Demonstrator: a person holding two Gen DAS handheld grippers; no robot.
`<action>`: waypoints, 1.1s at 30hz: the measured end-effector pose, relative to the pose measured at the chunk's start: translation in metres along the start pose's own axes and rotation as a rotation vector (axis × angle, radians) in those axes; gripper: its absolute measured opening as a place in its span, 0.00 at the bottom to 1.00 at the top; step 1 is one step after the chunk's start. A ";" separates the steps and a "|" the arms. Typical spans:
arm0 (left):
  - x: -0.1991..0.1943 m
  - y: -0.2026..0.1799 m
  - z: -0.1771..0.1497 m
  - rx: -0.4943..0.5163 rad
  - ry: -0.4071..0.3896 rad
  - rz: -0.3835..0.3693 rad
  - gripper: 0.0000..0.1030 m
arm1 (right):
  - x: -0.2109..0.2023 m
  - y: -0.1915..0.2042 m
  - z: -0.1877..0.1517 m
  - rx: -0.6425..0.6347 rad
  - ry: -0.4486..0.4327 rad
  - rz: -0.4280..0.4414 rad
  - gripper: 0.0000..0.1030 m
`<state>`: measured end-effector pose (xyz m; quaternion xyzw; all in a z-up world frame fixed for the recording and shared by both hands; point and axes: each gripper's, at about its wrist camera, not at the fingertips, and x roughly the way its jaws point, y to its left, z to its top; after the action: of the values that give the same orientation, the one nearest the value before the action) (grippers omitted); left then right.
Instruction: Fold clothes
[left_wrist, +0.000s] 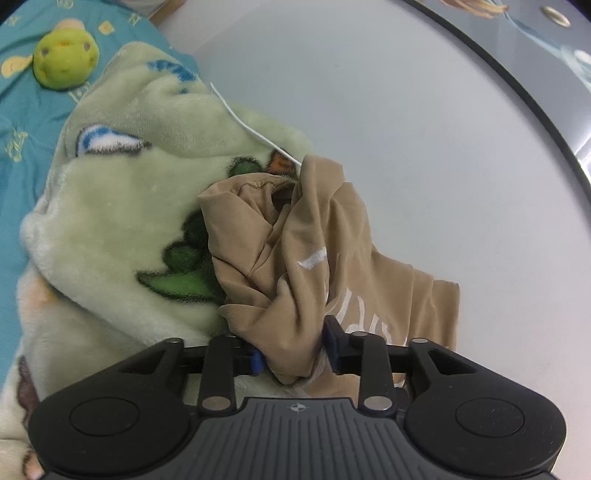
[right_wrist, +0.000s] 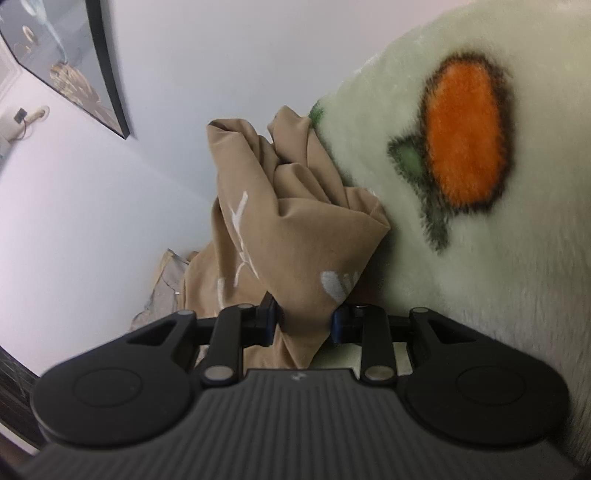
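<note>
A crumpled tan garment (left_wrist: 295, 243) with white lettering lies bunched against a pale green fleece blanket (left_wrist: 122, 206). My left gripper (left_wrist: 293, 356) is shut on a thick fold of the tan garment, cloth bulging between its blue-padded fingers (left_wrist: 334, 347). In the right wrist view the same tan garment (right_wrist: 280, 221) stands in a heap beside the fleece blanket (right_wrist: 498, 277), which carries an orange and green print. My right gripper (right_wrist: 304, 321) is shut on the lower corner of that heap. Part of the garment trails down on the left under the gripper body.
A blue printed sheet (left_wrist: 22, 122) with a yellow-green plush toy (left_wrist: 66, 55) lies at the far left. A white cord (left_wrist: 251, 125) crosses the blanket. A pale wall (left_wrist: 424, 110) with a dark-framed picture (right_wrist: 70, 55) stands behind.
</note>
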<state>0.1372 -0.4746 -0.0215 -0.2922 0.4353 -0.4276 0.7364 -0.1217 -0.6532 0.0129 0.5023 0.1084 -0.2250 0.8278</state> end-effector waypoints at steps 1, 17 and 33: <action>-0.005 -0.005 0.003 0.025 0.000 0.021 0.43 | -0.004 0.003 -0.001 -0.009 0.010 -0.013 0.33; -0.199 -0.162 -0.058 0.601 -0.195 0.250 1.00 | -0.124 0.073 -0.024 -0.276 0.015 -0.040 0.35; -0.336 -0.179 -0.158 0.836 -0.395 0.278 1.00 | -0.220 0.123 -0.101 -0.727 -0.271 0.019 0.98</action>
<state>-0.1568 -0.2695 0.1825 0.0144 0.1128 -0.3997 0.9096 -0.2505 -0.4579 0.1508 0.1429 0.0659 -0.2285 0.9607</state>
